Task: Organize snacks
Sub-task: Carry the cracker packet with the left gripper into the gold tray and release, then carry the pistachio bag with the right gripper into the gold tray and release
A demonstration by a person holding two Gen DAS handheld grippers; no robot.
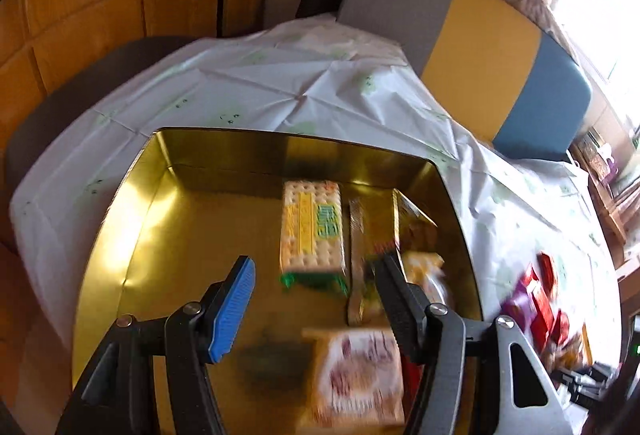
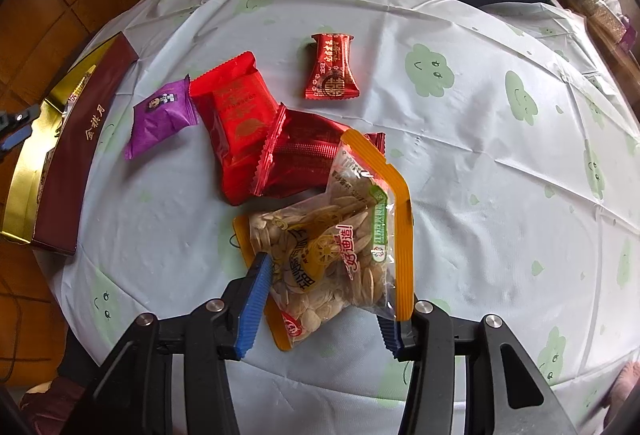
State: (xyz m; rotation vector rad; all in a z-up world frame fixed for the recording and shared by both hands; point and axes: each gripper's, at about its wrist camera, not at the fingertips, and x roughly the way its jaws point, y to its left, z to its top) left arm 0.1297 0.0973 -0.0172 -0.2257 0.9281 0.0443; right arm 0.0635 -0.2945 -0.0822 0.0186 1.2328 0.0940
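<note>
Left wrist view looks down into a gold tin (image 1: 160,203) that fills the middle of the frame on the tabletop (image 1: 256,75), which is covered by a white cloth with green cloud prints. Inside the tin, a cracker packet (image 1: 312,231) with green ends lies at centre. A blurred pink-and-white packet (image 1: 360,375) sits at lower centre, and a yellow box (image 1: 412,223) and a few more blurred wrappers sit along the tin's right wall. The left tongs (image 1: 314,295) hang over the tin with their jaws apart and nothing between them.

Right wrist view shows the same tin (image 2: 24,171) at the left edge of the frame with its dark red side facing the camera. The rest of the snacks lie loose on the cloth near the middle. Largest is a clear seed bag (image 2: 340,247) with orange edges at lower centre. The right tongs (image 2: 324,299) stand apart around its near end, the left pad touching the bag, the right pad partly hidden behind its orange edge. A bright red packet (image 2: 236,115) and a dark red packet (image 2: 304,159) overlap just above the bag. A purple packet (image 2: 160,119) lies to their left, and a small red candy (image 2: 331,65) lies apart at upper centre.
</note>
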